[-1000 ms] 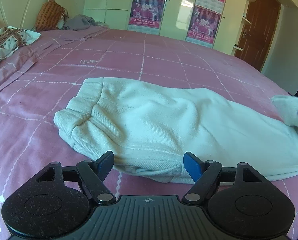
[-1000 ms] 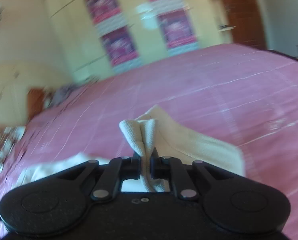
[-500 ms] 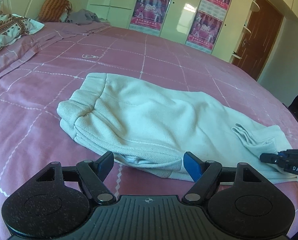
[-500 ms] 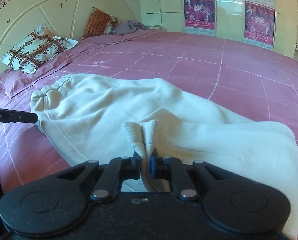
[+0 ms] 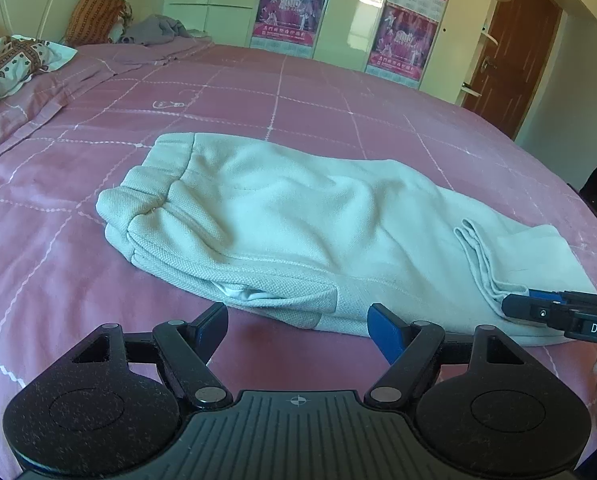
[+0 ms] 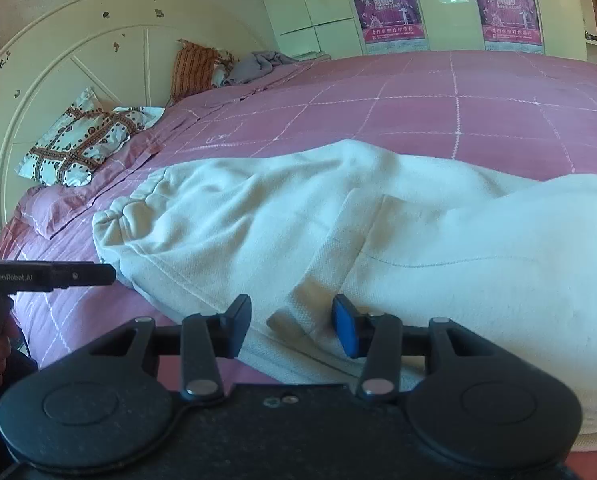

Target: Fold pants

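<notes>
Left wrist view: the left gripper [image 5: 297,322] stands spread and empty above the pink bedspread [image 5: 318,104], its fingers [image 5: 212,322] just short of the pants' [image 5: 298,216] near edge. The cream pants lie folded lengthwise at centre, waistband at 9 o'clock, leg cuffs [image 5: 478,260] laid back onto the legs at 3 o'clock, where the right gripper [image 5: 518,306] sits.

Right wrist view: the right gripper's [image 6: 291,326] jaws are opening, letting go; the cuff corner lies loose between the pads, untouched by them. To finish well, I would let the cuff settle flat and back off low without dragging it, then smooth the fold.

A patterned pillow [image 6: 86,140] at 10 o'clock and a grey garment [image 6: 258,64] at 12 lie well apart; nothing blocks the fold.
</notes>
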The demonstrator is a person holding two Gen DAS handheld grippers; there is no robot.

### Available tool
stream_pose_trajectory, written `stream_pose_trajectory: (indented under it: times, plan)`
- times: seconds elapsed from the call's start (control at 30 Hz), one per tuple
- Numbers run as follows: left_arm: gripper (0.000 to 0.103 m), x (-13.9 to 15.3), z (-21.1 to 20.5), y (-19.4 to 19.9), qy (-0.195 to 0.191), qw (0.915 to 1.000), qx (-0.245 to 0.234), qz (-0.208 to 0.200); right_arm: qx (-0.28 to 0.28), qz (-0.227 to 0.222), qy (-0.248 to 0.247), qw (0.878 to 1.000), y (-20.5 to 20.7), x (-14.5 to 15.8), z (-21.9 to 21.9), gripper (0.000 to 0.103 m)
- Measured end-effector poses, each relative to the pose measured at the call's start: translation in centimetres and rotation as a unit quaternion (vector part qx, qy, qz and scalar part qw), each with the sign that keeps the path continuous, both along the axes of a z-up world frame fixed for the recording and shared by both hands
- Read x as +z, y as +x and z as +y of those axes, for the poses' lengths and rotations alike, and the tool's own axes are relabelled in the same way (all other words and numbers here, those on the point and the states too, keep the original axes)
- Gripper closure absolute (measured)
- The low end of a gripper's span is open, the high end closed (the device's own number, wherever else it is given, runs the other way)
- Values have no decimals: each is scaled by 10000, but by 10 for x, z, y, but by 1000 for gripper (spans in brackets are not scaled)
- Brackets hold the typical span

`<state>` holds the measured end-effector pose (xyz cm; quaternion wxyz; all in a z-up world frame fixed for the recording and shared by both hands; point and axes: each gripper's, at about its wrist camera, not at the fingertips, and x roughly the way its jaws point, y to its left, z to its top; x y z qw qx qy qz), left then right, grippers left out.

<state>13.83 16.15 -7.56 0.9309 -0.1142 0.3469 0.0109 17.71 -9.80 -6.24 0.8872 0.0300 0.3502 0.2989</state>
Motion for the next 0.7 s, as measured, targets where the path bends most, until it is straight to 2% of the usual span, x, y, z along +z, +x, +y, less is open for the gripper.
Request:
stream_pose_trajectory:
  times: [0.43,0.57,0.6,0.67,0.7]
  plan:
    - [27,0,-16,-9,228,9996,-8,178,-96,-133,330,9993,-7,10,-10,61]
    - [27,-1,-16,-9,248,9995,-1,197,-445,-245,427,9978,-4,13,-19,60]
    - [27,-1,-16,-9,263,9995,-3,202,-538,-123,414,9976,0,9,-19,62]
    - [27,0,-18,-8,307,9993,-11,191,-240,545,518,9969,13,-9,-9,60]
    - [27,3,-19,-9,279,9996,9,91,-184,586,391,9974,13,-12,-3,60]
